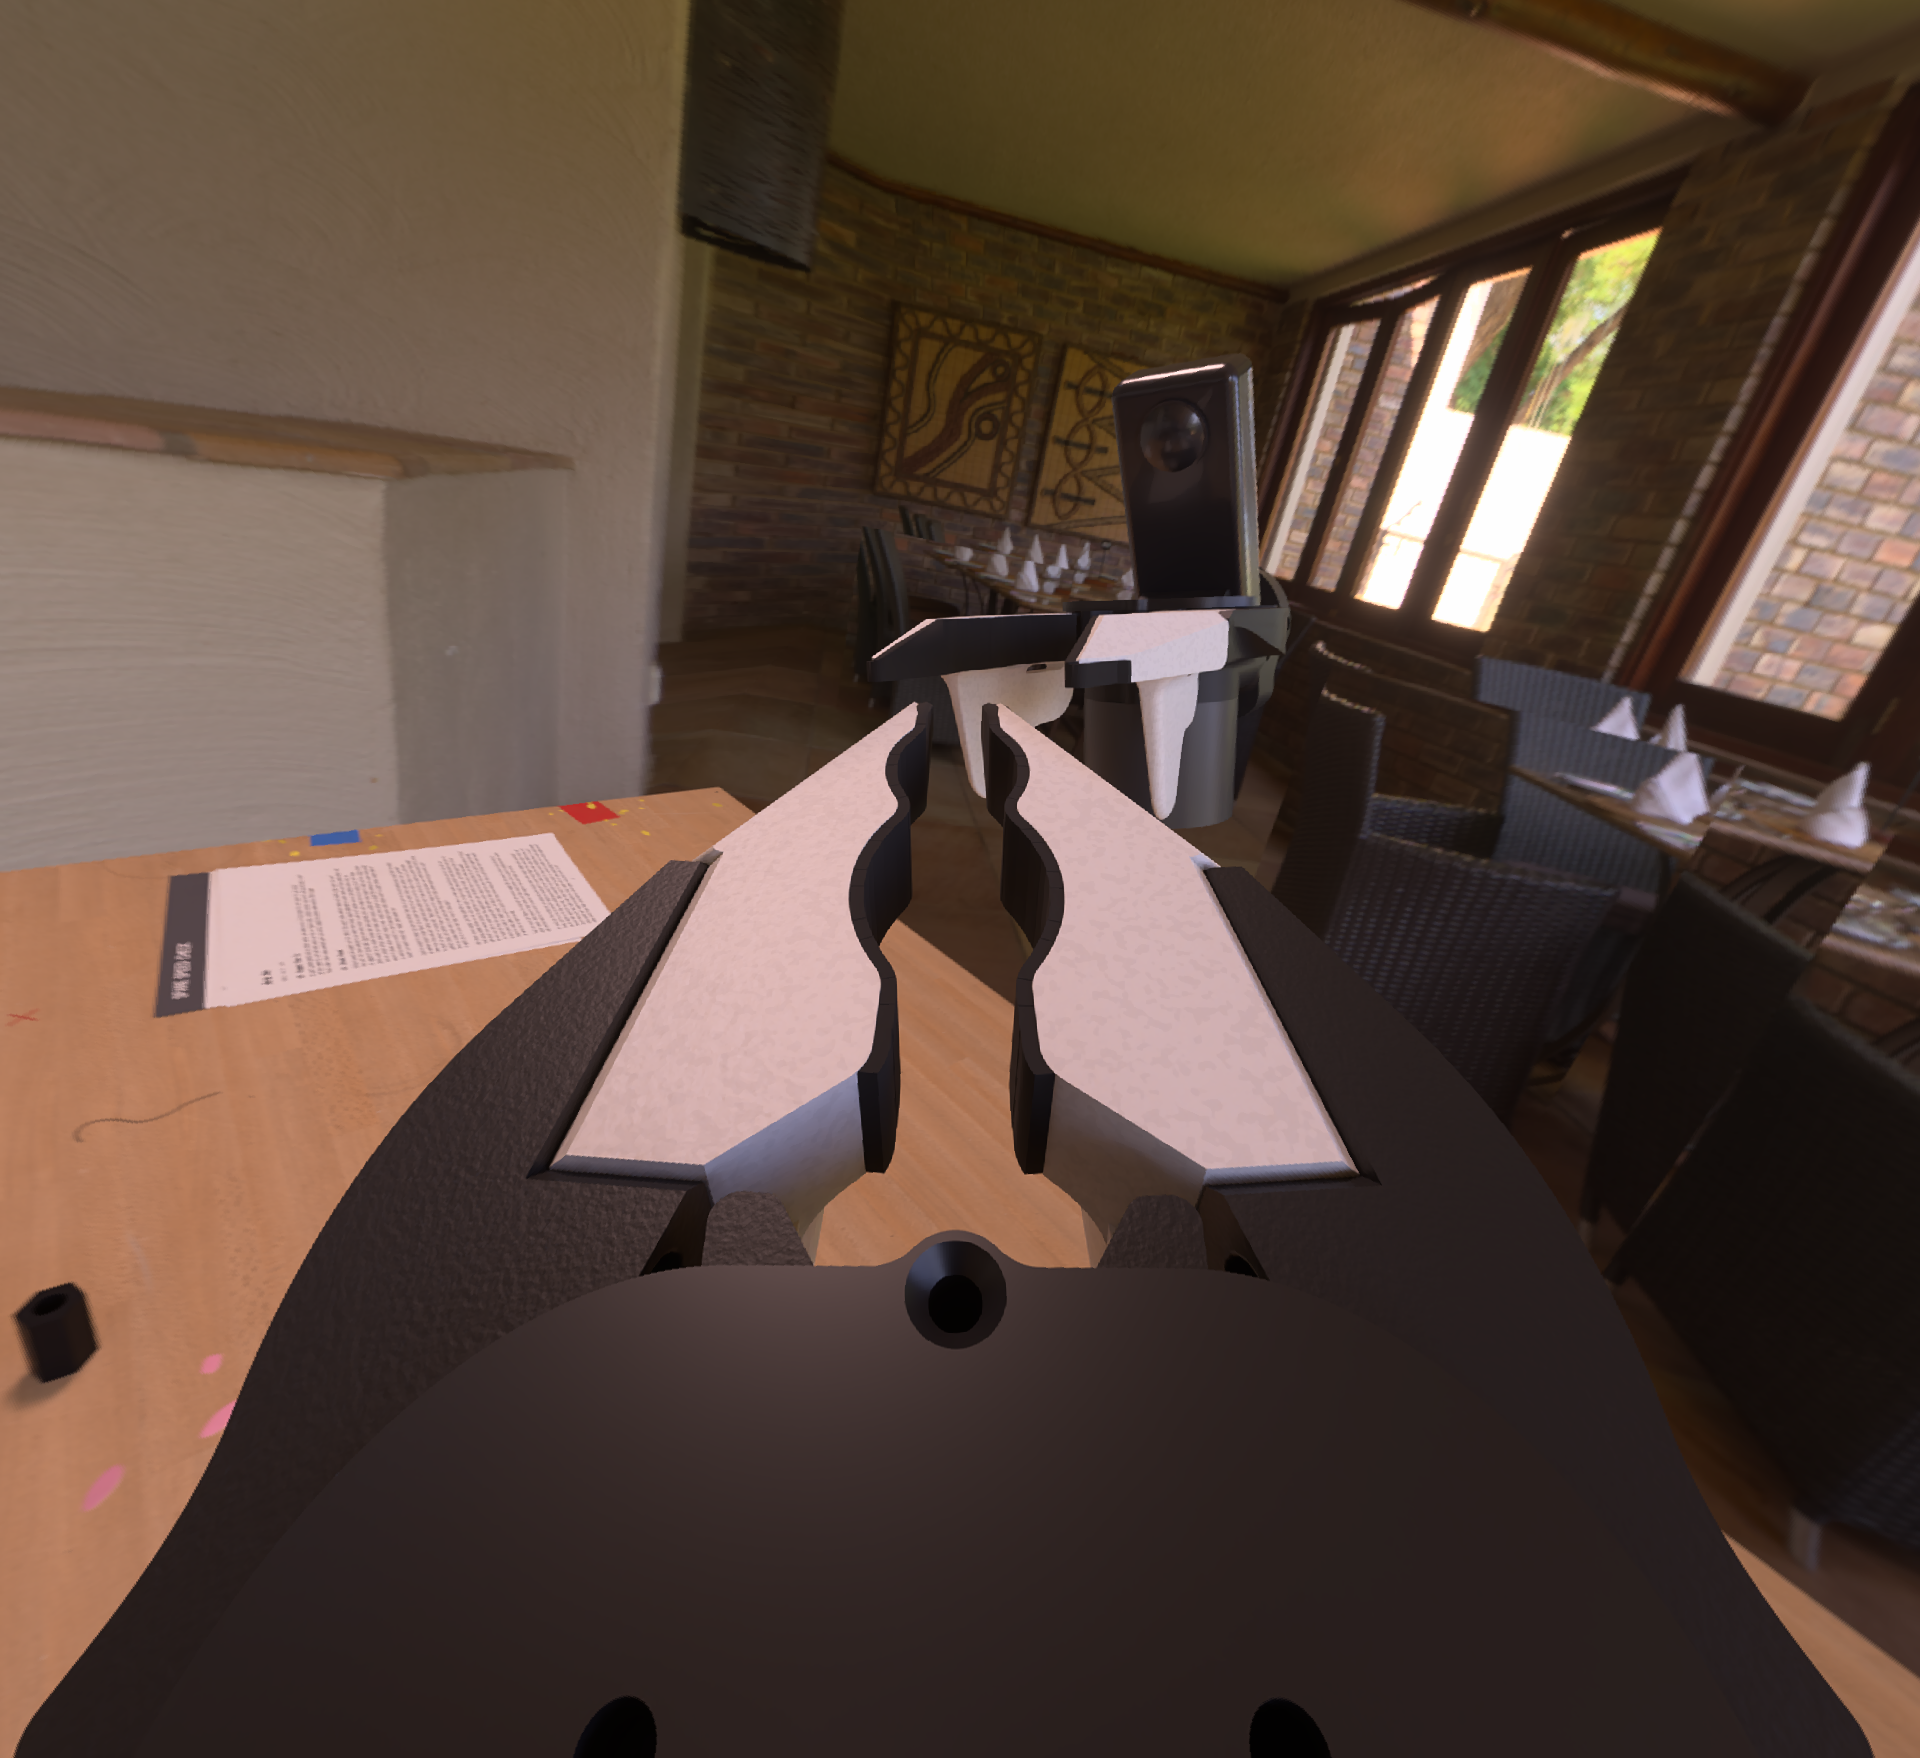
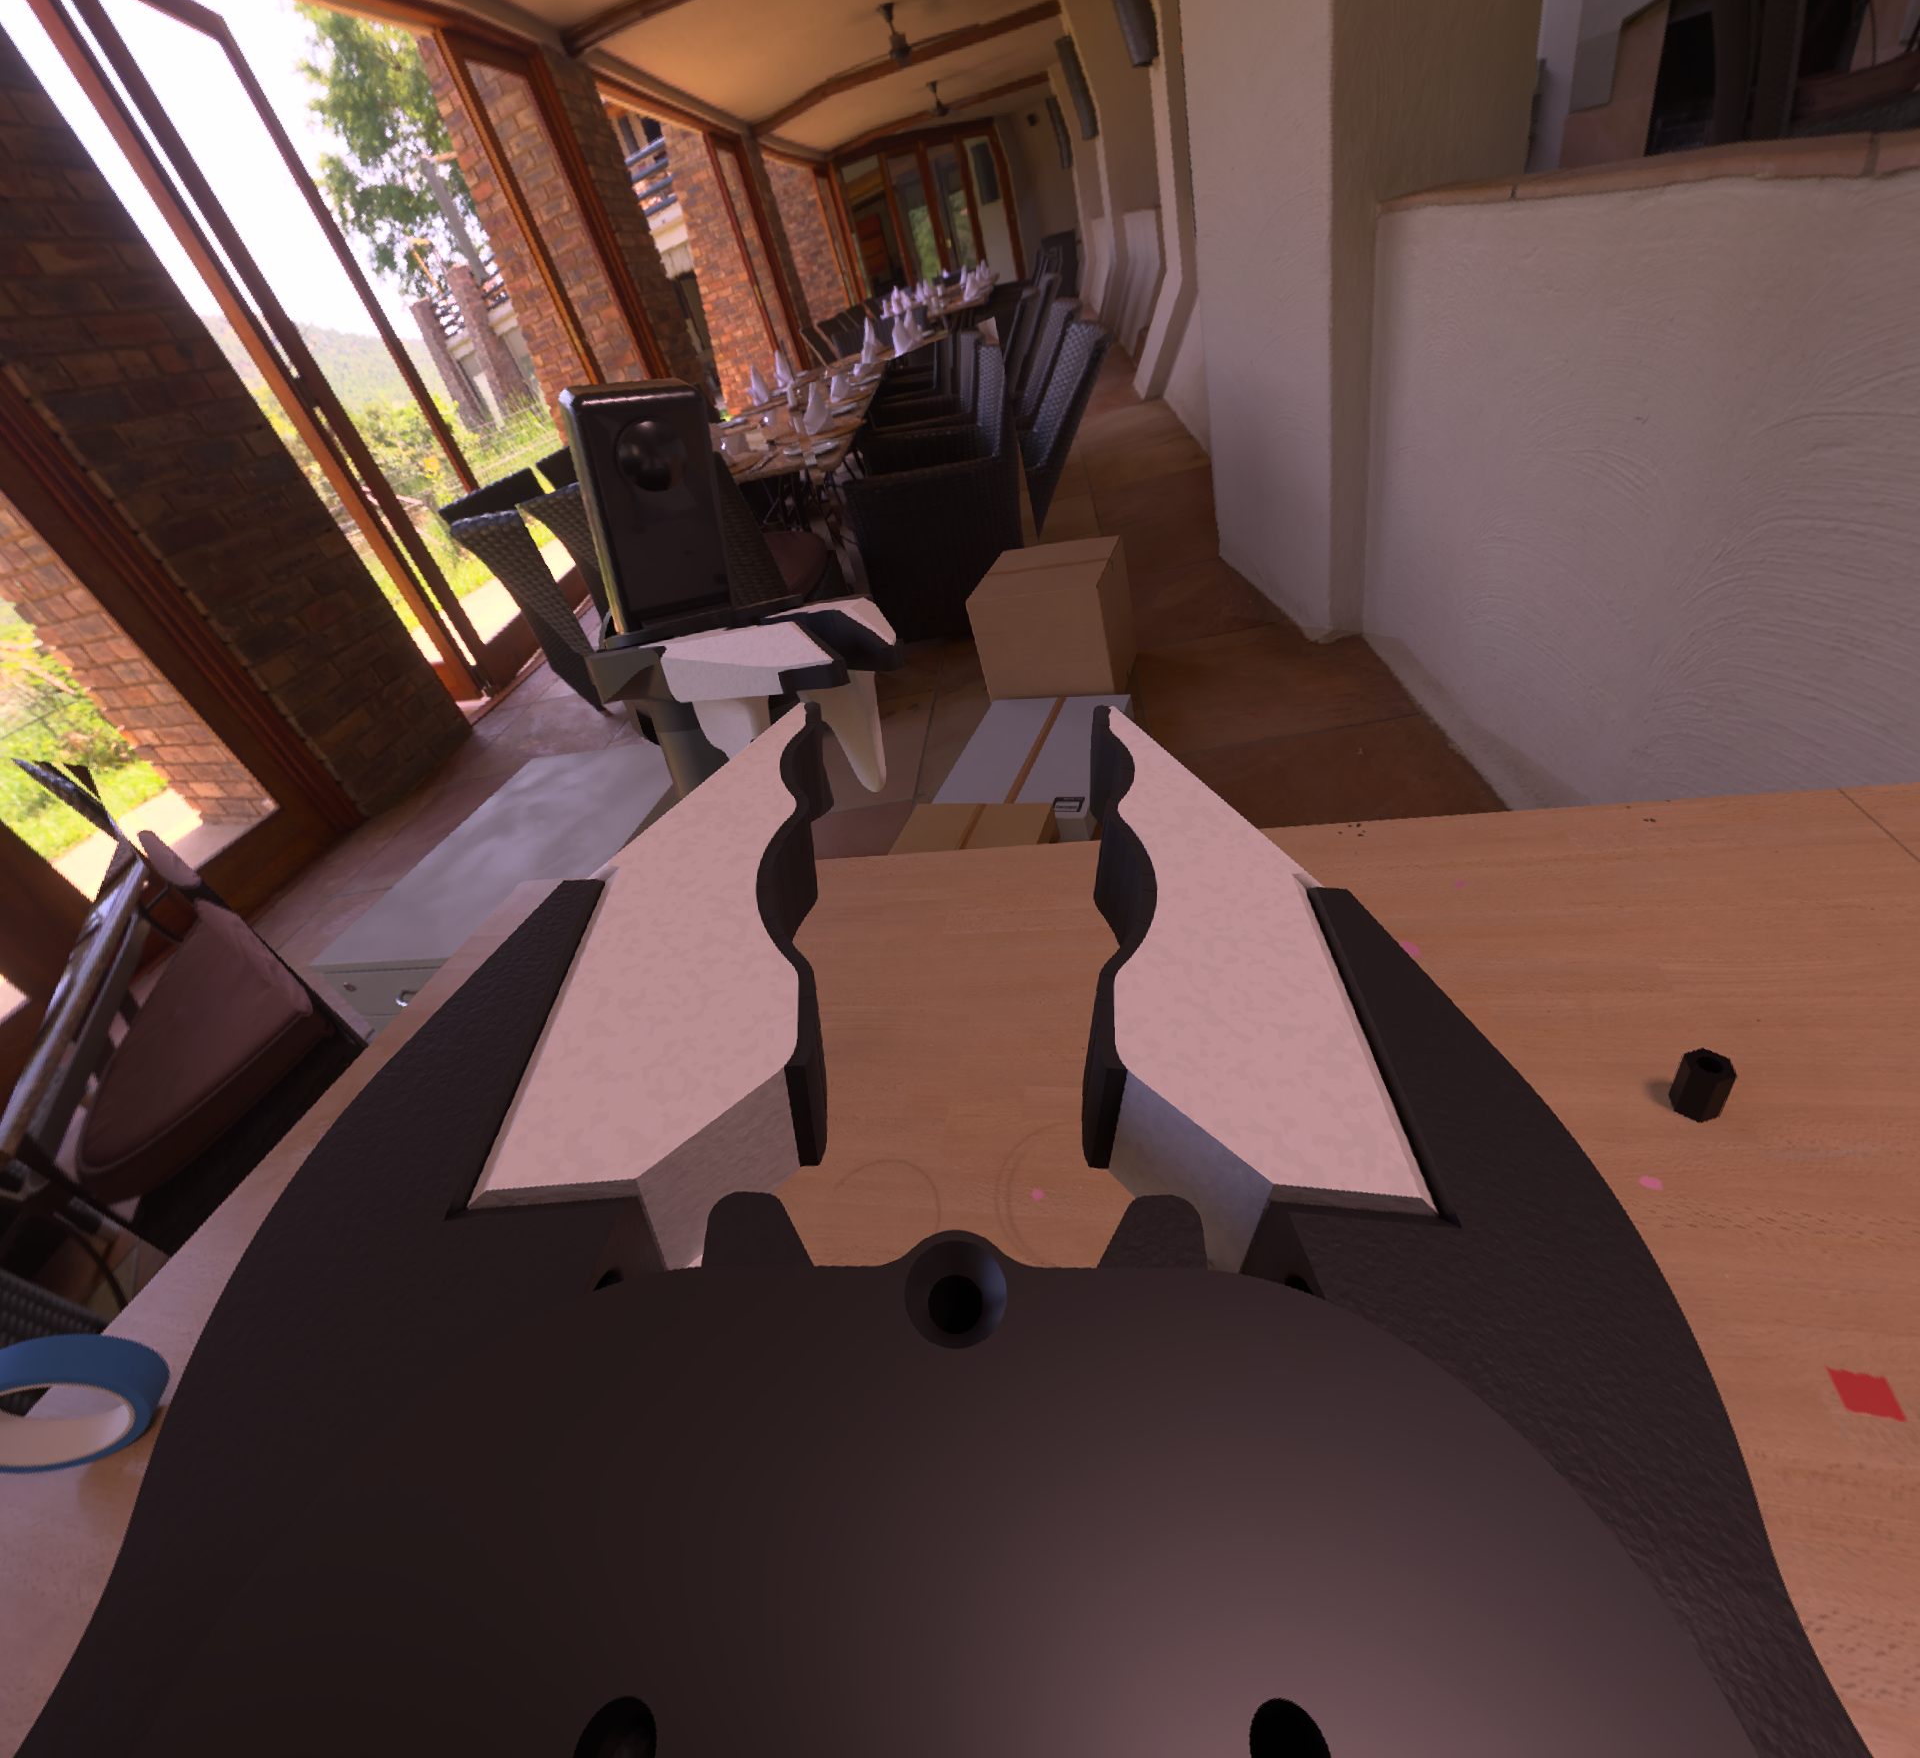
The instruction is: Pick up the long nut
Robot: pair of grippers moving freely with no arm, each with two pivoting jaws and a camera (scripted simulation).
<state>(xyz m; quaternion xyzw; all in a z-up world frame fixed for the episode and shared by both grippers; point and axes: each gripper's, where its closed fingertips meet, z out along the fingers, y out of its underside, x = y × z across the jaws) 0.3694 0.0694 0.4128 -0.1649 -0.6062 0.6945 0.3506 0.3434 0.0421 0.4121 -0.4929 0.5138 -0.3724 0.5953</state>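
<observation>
long nut | black, hexagonal sides, round bore through its axis | stands on end on the wooden table, bore up, leaning slightly | alone, well apart from both grippers

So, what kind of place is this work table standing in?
Most likely a restaurant dining room: a long laid table with folded white napkins, rows of dark wicker chairs, and brick walls with large windows.

On the desk: long nut, black, one. Printed sheet, one. Blue tape roll, one. Claws, two: left claw, right claw. Red square markers, one per view.
</observation>
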